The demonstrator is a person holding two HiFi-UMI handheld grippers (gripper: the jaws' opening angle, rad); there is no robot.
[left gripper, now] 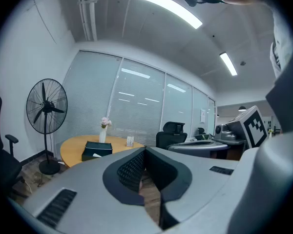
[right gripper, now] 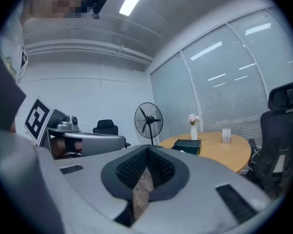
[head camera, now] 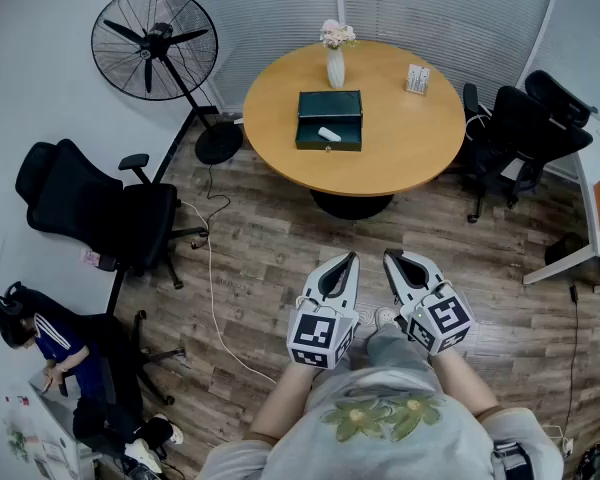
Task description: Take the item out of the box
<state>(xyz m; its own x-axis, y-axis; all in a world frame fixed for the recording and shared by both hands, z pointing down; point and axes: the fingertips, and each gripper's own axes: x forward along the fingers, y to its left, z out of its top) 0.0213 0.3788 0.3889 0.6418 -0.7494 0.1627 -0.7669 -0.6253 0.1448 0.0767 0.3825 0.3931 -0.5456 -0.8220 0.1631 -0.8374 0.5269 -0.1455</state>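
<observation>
Since nothing has left the box yet, I log the task as not begun: approach, grasp and lift-out all remain.

- Left gripper [head camera: 351, 259]: jaws closed tip to tip, nothing between them; held low in front of me, well apart from the table.
- Right gripper [head camera: 389, 257]: jaws likewise fully closed and empty, just beside the left one.
- Box [head camera: 330, 108]: dark green, lid raised, standing near the middle of the table.
- Item [head camera: 329, 134]: small, white, oblong, lying inside the open box; what it is I cannot tell from here.
- Table [head camera: 280, 98]: round, tan wooden top on a dark pedestal. It also carries a white vase [head camera: 336, 66] of pale flowers behind the box and a small card stand [head camera: 417, 78] towards the far right edge.
- Floor [head camera: 260, 258]: wood-pattern planks, with a light cable [head camera: 212, 268] trailing across.
- Room: a pedestal fan [head camera: 155, 43] to the table's left, black office chairs at left [head camera: 90, 208] and right [head camera: 515, 123], blinds [head camera: 440, 8] along the far wall, and a seated person [head camera: 50, 353] at the lower left.

My judgement is that I must first walk up to the table and open the jaws.
</observation>
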